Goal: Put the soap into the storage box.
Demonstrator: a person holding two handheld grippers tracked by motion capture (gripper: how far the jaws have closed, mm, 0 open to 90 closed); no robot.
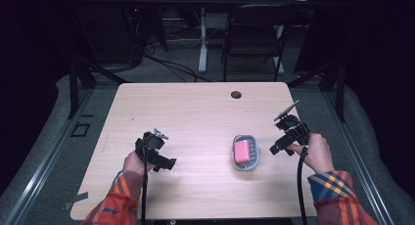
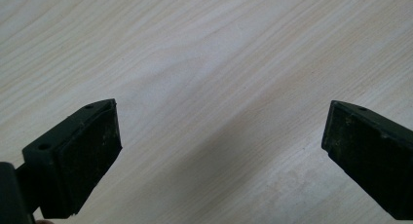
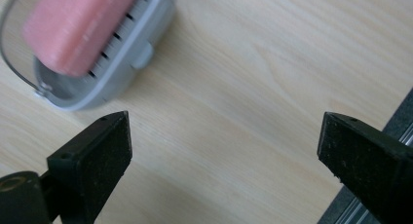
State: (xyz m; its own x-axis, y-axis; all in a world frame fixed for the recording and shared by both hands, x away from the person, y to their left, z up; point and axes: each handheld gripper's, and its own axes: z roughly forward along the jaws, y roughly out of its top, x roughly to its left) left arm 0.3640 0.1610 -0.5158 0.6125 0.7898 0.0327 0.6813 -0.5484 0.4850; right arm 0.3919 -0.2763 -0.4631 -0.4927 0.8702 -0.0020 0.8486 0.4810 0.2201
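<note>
Dark lab: rig frame [image 1: 73, 83], floor cables [image 1: 171, 66]

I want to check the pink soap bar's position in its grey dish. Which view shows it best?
The high view: the whole pink soap bar lies inside the grey slotted plastic dish. The right gripper view shows it blurred and cropped; the left gripper view shows bare tabletop.

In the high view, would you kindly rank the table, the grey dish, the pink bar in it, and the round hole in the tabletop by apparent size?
1. Table, by far the largest.
2. Grey dish.
3. Pink bar, lying inside the dish.
4. Round hole, the smallest, though it lies farther from the camera.
</note>
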